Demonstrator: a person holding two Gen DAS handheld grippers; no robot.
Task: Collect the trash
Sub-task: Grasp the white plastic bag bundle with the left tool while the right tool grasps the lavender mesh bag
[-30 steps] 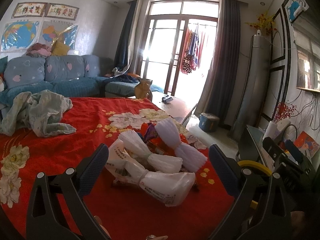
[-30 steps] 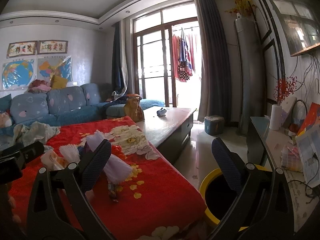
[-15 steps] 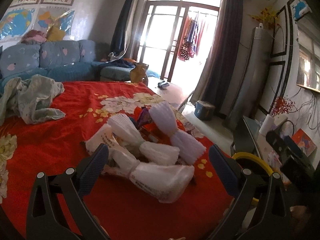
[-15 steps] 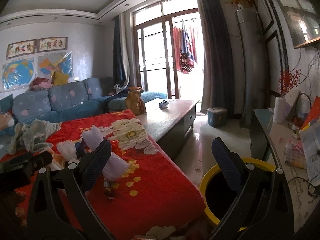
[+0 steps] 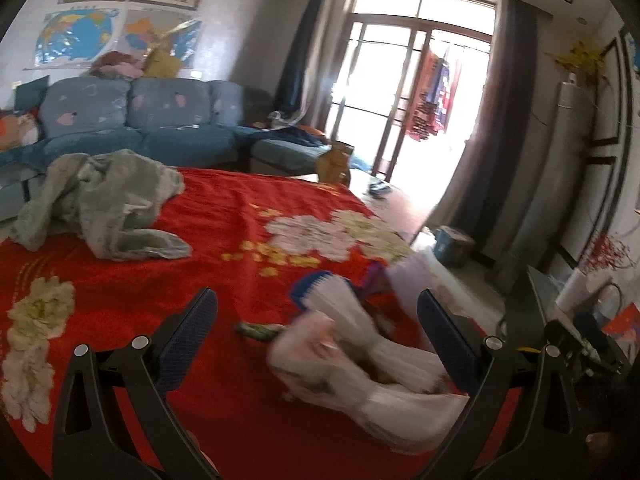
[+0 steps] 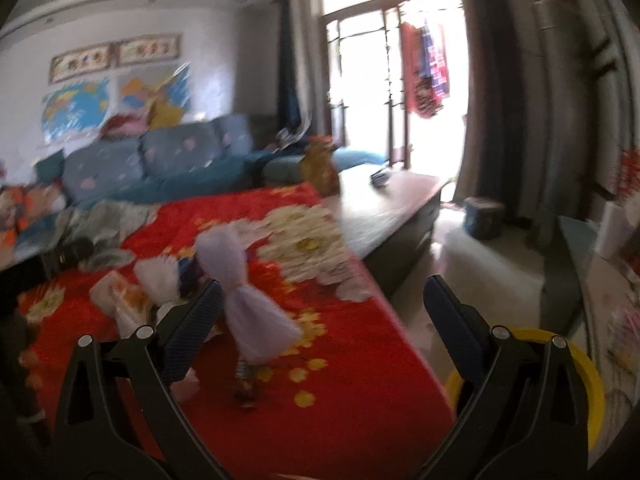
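Trash bundles, white and cinched at the waist, lie on the red cloth at about four o'clock from the left gripper, released and empty, long axis toward five. The right gripper, equally released, looks farther off.

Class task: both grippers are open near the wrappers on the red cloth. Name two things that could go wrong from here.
The wrappers lie in a loose overlapping pile, so the left gripper may pinch several or only a corner and drop some. The lilac wrapper lies near the cloth's edge above the yellow bin; a nudge from the right gripper could send it onto the floor.
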